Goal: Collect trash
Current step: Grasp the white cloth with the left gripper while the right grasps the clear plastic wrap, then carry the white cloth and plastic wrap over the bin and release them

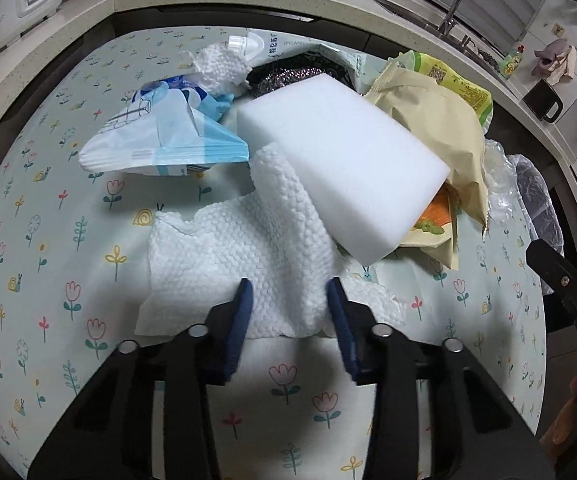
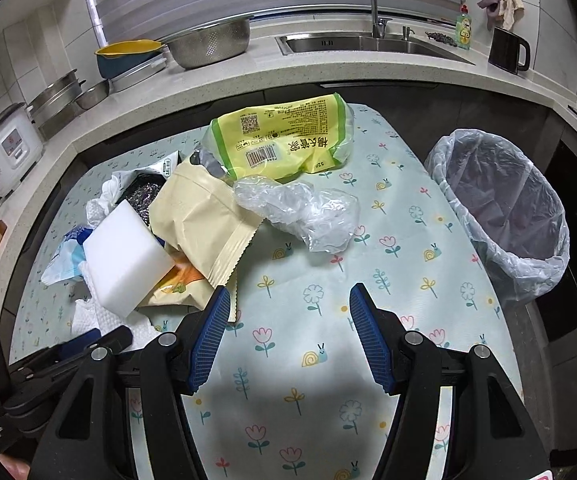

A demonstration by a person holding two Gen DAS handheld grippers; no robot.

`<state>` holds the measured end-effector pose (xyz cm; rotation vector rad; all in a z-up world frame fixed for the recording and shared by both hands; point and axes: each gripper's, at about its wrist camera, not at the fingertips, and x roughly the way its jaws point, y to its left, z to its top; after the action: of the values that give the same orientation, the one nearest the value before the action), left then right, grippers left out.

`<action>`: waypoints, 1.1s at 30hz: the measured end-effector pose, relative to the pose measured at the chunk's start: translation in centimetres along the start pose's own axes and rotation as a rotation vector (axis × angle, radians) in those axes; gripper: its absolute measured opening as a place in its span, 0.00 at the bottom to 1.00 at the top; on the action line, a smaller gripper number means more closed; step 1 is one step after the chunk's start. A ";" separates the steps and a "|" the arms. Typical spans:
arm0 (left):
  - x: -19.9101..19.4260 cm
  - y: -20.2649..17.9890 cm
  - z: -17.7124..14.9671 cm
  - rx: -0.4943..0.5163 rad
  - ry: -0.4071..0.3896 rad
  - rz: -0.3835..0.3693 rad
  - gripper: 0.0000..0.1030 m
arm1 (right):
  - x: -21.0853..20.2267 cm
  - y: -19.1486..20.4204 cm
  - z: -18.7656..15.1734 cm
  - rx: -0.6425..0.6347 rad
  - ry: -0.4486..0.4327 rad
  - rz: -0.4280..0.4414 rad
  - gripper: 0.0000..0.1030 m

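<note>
The left hand-held gripper (image 1: 290, 294) points steeply down at a white paper towel (image 1: 224, 252) that lies crumpled on the flower-print surface (image 1: 48, 240). Its blue pads (image 1: 244, 304) stand narrowly apart with a raised fold of the towel between them; whether they already press on it I cannot tell. Just beyond the towel, a white sponge block (image 1: 348, 172) leans tilted over the towel's far edge. To the left of the block lies a blue and white pouch (image 1: 160, 140); to its right a beige pouch (image 1: 440, 128), with a yellow-green bag (image 1: 460, 84) farther off and a dark metal scourer (image 1: 288, 76) behind the block.

The right hand-held gripper (image 2: 290, 300) hangs over bare cloth with its jaws about half open and nothing between them. The beige pouch's serrated edge touches or nearly touches its left pad. Ahead of it lies a crumpled clear plastic film (image 2: 308, 208), with the yellow-green bag just beyond. Off to its right, past the surface edge, stands a bin lined with a clear bag (image 2: 504, 208). The left hand-held gripper shows at its lower left, down at the paper towel
</note>
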<state>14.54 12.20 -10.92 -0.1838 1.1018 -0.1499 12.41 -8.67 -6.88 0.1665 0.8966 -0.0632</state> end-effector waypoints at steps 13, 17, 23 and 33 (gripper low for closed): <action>-6.4 0.4 1.5 -0.009 -0.127 -0.043 0.05 | 1.9 -2.4 2.6 0.044 -0.021 -0.033 0.59; -8.8 -0.3 3.2 -0.006 -0.196 -0.058 0.05 | 3.6 -3.2 3.7 0.063 -0.010 -0.032 0.59; -9.5 -2.0 6.3 0.005 -0.255 -0.075 0.05 | 6.4 -3.7 4.7 0.087 0.021 0.006 0.58; -6.6 -3.9 8.0 0.022 -0.236 -0.055 0.05 | 9.2 -3.7 4.6 0.120 0.062 0.094 0.23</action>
<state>18.62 10.41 -0.82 -0.2064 0.8608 -0.1849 21.26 -12.92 -11.69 0.3239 0.9464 -0.0248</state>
